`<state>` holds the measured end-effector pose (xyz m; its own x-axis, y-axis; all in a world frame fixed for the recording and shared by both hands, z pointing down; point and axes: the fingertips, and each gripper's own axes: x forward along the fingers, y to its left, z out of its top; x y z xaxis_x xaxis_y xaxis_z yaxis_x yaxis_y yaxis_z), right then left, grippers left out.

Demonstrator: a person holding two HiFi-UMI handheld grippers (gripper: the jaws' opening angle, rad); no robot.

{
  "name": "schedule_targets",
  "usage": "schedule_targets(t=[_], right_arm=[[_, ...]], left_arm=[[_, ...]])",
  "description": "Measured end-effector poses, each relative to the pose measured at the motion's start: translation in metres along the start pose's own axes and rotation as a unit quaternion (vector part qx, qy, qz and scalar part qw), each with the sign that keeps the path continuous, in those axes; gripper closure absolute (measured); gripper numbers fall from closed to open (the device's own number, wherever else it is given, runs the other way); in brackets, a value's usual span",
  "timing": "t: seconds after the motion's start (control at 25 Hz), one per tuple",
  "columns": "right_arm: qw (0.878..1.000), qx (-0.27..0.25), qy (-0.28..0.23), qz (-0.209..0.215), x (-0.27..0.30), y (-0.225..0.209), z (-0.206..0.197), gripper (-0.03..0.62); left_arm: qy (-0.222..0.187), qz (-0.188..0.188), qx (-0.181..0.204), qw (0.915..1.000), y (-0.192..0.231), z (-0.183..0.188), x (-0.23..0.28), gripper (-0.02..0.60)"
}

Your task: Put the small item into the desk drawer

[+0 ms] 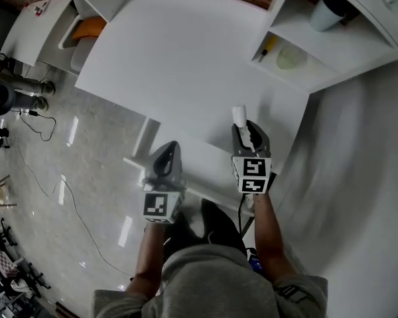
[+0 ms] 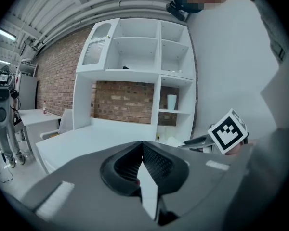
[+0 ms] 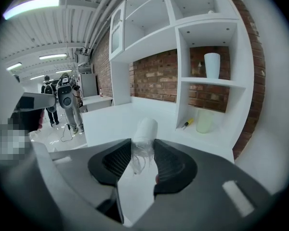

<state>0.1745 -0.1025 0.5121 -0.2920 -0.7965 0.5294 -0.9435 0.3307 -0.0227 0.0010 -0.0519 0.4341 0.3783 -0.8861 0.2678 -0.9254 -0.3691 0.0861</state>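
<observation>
A small clear bottle with a white cap (image 3: 145, 129) is pinched between the jaws of my right gripper (image 3: 143, 150), cap pointing forward. In the head view the bottle (image 1: 239, 116) sticks out of the right gripper (image 1: 243, 127) above the near edge of the white desk (image 1: 186, 65). My left gripper (image 1: 167, 152) hovers to its left over a white drawer-like panel (image 1: 202, 167) that juts out below the desk's front edge. In the left gripper view the left gripper (image 2: 143, 146) has its jaws together with nothing between them.
A white shelf unit at the desk's right holds a white cup (image 1: 325, 12), a yellow screwdriver (image 1: 266, 47) and a pale green container (image 1: 290, 58). A chair with an orange seat (image 1: 86, 28) stands at the far left. Cables (image 1: 46, 128) lie on the glossy floor.
</observation>
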Motion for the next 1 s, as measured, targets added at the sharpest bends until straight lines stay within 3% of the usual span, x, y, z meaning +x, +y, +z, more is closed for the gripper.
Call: schedule_targets(t=[0.48,1.0], right_arm=[[0.998,-0.025,-0.042,0.028,-0.074,0.039,0.03,0.442],[0.995,-0.052,-0.048,0.067,-0.112,0.091,0.023,0.442]], left_arm=[[-0.025,0.024,0.002,0.9994,-0.007,0.023,-0.05,0.569],[-0.035,0.034,0.006,0.9988,-0.008,0.026,-0.09,0.569]])
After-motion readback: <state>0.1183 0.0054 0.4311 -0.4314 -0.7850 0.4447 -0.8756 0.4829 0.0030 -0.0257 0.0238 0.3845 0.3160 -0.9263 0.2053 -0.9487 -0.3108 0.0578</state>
